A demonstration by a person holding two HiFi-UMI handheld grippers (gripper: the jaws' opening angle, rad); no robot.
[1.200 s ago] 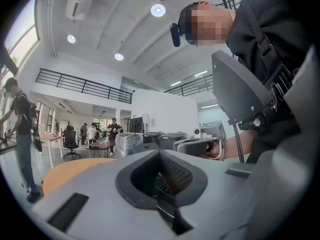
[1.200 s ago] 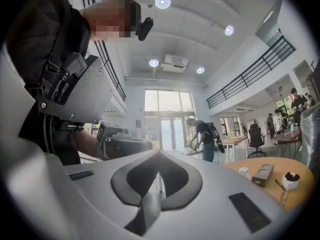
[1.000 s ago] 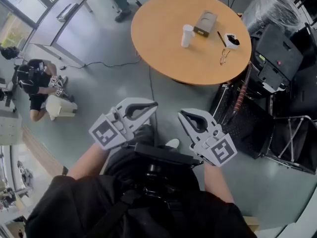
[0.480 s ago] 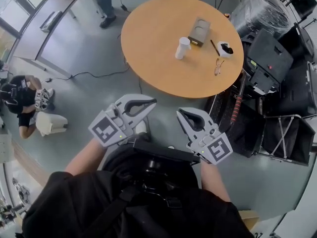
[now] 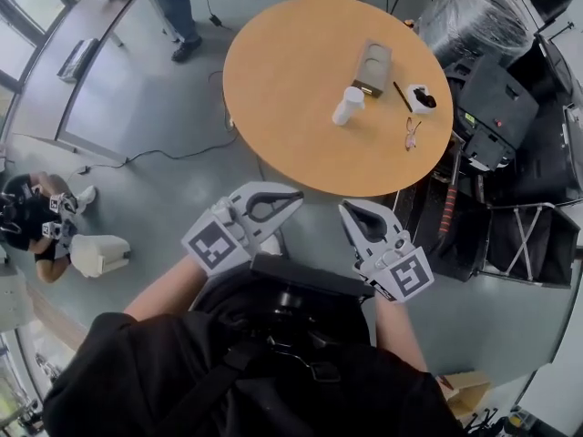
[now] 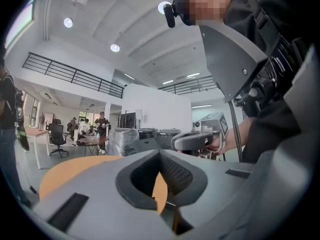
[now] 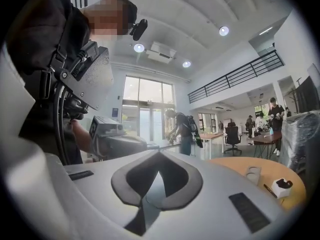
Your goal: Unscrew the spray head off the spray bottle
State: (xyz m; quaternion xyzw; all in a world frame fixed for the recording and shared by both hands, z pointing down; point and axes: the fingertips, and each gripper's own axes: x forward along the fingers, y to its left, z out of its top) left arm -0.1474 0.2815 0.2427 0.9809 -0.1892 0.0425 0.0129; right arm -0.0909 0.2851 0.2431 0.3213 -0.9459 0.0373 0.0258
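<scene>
White container [image 5: 347, 106] on table [image 5: 282, 71] too small to identify; standing person [image 5: 173, 7] cut off at top edge.

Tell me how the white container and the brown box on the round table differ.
The white container is round and stands upright; the brown box is rectangular and lies flat. The container is white and the narrower of the two; the box is brown and broader. Both sit side by side on the round table.

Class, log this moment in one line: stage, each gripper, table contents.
stage: task not begun | left gripper: shut, empty | right gripper: shut, empty | round table: white container, box, glasses
</scene>
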